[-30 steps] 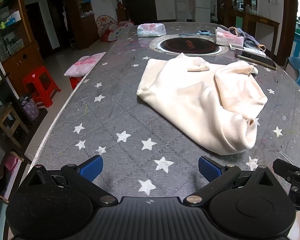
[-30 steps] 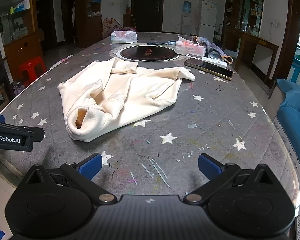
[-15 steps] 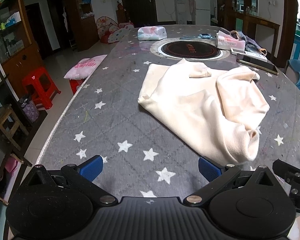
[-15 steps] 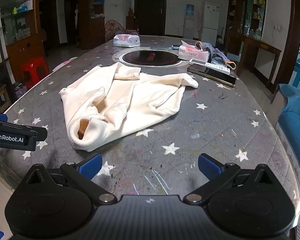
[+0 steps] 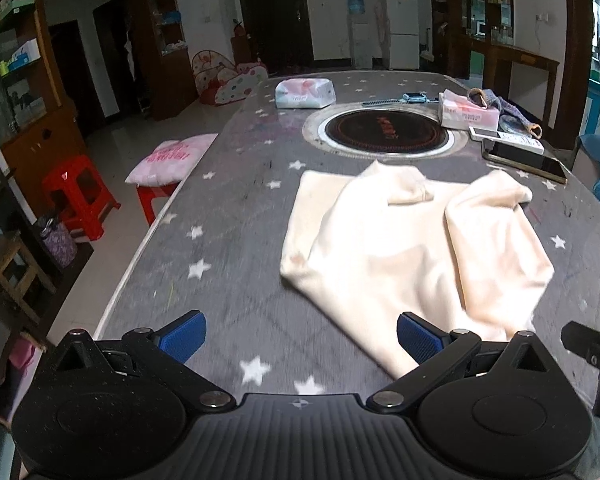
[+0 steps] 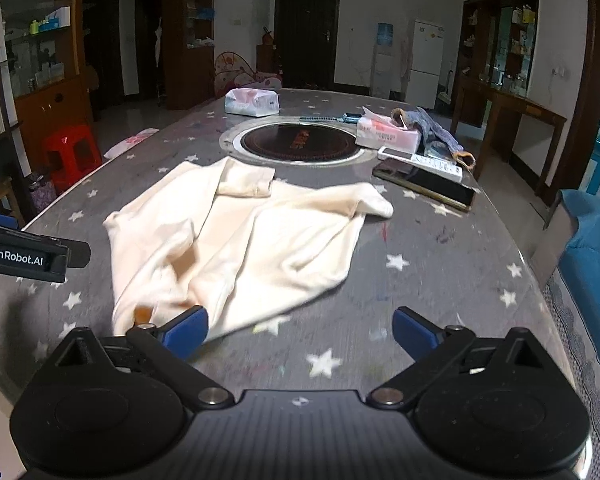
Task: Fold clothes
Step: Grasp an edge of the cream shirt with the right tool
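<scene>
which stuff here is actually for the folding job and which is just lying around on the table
For the job:
crumpled cream fabric garment
left gripper, open
right gripper, open

Just lying about:
white plastic tissue pack
pink tissue box
black smartphone
white remote control
round black inset cooktop

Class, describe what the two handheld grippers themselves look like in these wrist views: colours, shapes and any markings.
Both the left gripper and the right gripper are matte black, with a ribbed centre panel, two round discs, triangular linkage arms with silver rivets, and blue ribbed fingertip pads. A white "GenRobot.AI" label shows on the left gripper's side in the right wrist view. No cables or sleeves are visible.
</scene>
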`<act>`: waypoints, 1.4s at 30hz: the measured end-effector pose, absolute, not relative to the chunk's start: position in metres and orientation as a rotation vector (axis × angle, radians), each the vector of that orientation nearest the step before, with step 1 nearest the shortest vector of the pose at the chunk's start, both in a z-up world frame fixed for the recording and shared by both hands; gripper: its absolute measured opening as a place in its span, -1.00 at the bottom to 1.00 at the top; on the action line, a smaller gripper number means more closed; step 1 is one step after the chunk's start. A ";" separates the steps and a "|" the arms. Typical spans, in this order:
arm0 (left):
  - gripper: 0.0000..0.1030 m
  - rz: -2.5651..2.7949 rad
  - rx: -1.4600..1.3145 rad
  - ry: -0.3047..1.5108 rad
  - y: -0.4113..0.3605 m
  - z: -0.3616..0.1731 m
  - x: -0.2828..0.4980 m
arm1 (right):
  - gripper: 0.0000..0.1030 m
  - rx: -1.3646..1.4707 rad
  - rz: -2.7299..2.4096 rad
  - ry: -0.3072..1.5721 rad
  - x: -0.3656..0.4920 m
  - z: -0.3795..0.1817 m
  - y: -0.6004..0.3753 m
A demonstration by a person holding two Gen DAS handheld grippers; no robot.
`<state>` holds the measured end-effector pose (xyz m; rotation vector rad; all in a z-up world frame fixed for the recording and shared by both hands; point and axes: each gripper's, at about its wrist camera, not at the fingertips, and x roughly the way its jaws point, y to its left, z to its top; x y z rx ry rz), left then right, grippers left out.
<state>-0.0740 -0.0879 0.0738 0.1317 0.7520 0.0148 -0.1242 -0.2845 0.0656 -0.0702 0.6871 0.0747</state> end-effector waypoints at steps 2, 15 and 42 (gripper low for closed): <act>1.00 0.008 0.133 0.747 -0.089 0.073 -0.065 | 0.86 -0.065 0.078 0.686 -0.113 0.066 -0.288; 0.92 -0.085 0.146 0.720 -0.110 0.070 -0.005 | 0.12 0.019 0.132 0.741 -0.001 0.066 -0.304; -0.72 -0.198 0.148 0.724 -0.114 0.030 0.089 | -0.77 -0.060 0.246 0.853 0.068 0.028 -0.252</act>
